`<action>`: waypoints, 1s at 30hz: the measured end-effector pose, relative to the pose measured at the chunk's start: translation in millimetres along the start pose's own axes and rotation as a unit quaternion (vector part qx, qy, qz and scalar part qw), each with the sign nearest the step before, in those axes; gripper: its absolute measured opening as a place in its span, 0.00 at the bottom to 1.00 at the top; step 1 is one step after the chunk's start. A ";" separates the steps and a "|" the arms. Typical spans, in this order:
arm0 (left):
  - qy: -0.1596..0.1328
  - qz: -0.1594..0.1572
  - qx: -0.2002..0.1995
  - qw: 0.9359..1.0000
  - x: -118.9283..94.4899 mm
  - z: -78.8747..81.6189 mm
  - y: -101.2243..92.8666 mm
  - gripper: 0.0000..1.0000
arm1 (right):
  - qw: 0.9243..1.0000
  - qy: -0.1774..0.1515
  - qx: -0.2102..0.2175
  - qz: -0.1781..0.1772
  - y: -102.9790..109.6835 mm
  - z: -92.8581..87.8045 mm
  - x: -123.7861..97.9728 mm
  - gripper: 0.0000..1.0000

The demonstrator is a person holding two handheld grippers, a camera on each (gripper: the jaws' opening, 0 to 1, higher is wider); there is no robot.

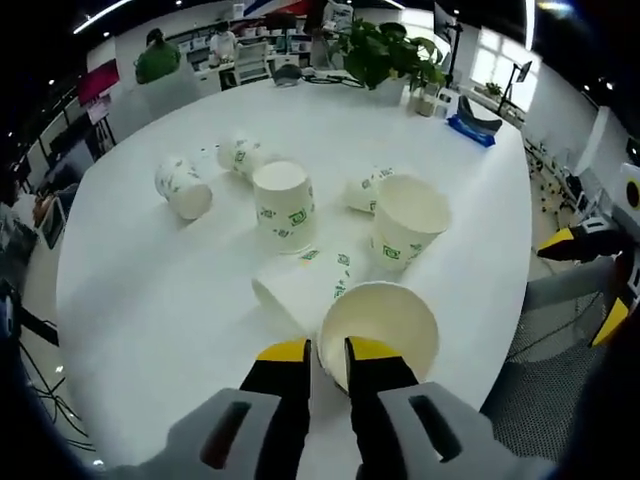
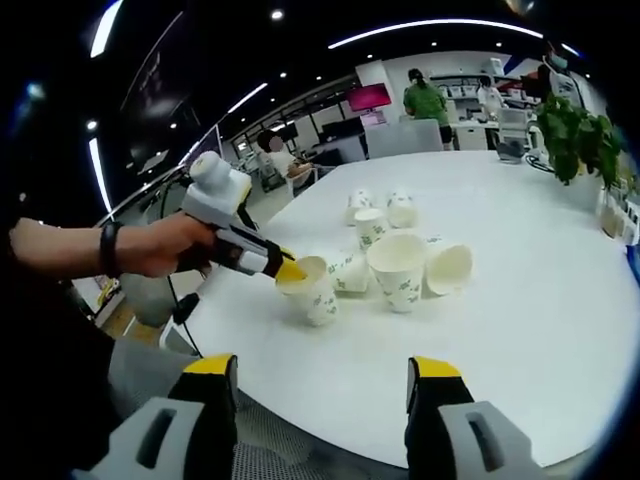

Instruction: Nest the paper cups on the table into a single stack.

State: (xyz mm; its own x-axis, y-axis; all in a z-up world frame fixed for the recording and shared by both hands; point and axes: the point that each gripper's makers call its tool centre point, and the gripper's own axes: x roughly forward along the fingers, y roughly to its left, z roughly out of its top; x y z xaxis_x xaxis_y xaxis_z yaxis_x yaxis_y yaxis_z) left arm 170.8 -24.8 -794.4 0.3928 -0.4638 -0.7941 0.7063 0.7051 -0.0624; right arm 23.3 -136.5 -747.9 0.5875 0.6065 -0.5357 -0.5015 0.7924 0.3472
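Here left claw (image 1: 327, 352) pinches cup (image 1: 385, 325) rim (base hidden); right claw (image 2: 322, 385) agape.

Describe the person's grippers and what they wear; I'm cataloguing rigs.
Both grippers share one look: grey bodies with slotted cut-outs, black jaws capped with yellow tips. The left gripper seen from the right gripper view carries a white rounded housing on top. The right gripper matches. The hand has a dark wristband.

Left gripper (image 2: 291, 271) (hand-held) on cup rim (image 2: 303, 276)
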 end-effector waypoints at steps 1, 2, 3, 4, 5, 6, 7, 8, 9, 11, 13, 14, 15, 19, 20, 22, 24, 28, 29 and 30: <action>-0.003 0.002 -0.003 1.000 -0.7 0.4 2.3 0.13 | 1.000 0.004 -0.003 0.003 1.1 -1.1 1.9 0.69; -0.005 0.003 -0.006 1.000 -0.5 0.9 4.8 0.15 | 1.000 0.006 -0.006 0.005 2.7 -0.5 2.9 0.69; -0.011 0.006 -0.010 1.000 -1.0 2.9 5.9 0.16 | 1.000 0.009 -0.011 0.007 4.7 0.1 4.0 0.69; -0.017 0.007 -0.015 1.000 -1.6 5.2 5.8 0.18 | 1.000 0.009 -0.012 0.008 5.1 0.7 4.5 0.69; -0.027 0.006 -0.019 0.999 -3.3 8.2 6.6 0.20 | 1.000 0.010 -0.014 0.009 5.8 1.7 5.6 0.69; -0.033 0.005 -0.022 0.999 -4.3 10.0 7.0 0.21 | 1.000 0.011 -0.014 0.009 5.6 2.6 6.4 0.69; -0.037 0.004 -0.023 0.999 -5.1 10.7 7.7 0.22 | 1.000 0.012 -0.014 0.010 5.9 3.2 7.3 0.69; -0.043 0.004 -0.024 0.999 -5.4 11.6 9.1 0.24 | 1.000 0.015 -0.015 0.011 5.1 3.6 8.9 0.69; -0.049 0.004 -0.025 0.998 -6.2 13.2 10.3 0.25 | 1.000 0.017 -0.017 0.011 4.3 3.8 9.8 0.69; -0.065 0.001 -0.029 0.997 -9.6 17.5 11.5 0.29 | 0.999 0.021 -0.022 0.011 2.3 5.4 11.8 0.69; -0.080 0.002 -0.029 0.996 -15.7 21.8 9.9 0.32 | 0.999 0.022 -0.023 0.009 2.1 8.4 12.6 0.69; -0.088 0.004 -0.030 0.996 -20.9 24.0 9.4 0.34 | 0.999 0.023 -0.024 0.008 1.7 10.2 12.7 0.69; -0.095 0.005 -0.028 0.995 -21.4 25.4 9.6 0.36 | 0.999 0.022 -0.026 0.007 1.2 11.6 12.6 0.69; -0.101 0.020 0.024 0.994 -25.7 27.7 12.2 0.41 | 1.000 0.008 -0.019 -0.005 -7.1 19.0 14.3 0.69; -0.099 0.021 0.035 0.994 -25.8 27.2 11.4 0.42 | 1.000 0.004 -0.015 -0.004 -6.2 22.0 14.1 0.69; -0.101 0.020 0.046 0.994 -26.5 27.6 9.5 0.44 | 1.000 0.001 -0.022 -0.005 -4.5 25.1 14.6 0.69; -0.102 0.015 0.054 0.993 -27.6 26.5 8.2 0.46 | 0.999 0.006 -0.033 -0.010 -4.1 25.1 13.7 0.69; -0.104 0.009 0.040 0.994 -29.4 26.4 10.2 0.47 | 0.999 0.011 -0.045 -0.018 -5.1 24.5 10.3 0.69; -0.105 0.009 0.036 0.994 -29.5 26.5 10.6 0.47 | 0.998 0.014 -0.050 -0.021 -4.8 23.0 9.1 0.69; -0.105 0.009 0.031 0.994 -29.5 26.2 10.5 0.47 | 0.998 0.016 -0.053 -0.024 -5.0 21.0 8.3 0.69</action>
State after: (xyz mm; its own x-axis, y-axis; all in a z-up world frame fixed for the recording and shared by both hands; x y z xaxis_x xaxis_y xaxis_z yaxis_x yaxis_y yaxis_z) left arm 182.1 -17.7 -755.8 0.5148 -0.5576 -0.6512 0.7308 0.6826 -0.0066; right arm 44.1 -134.1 -737.9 0.5927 0.5644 -0.5746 -0.5393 0.8080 0.2373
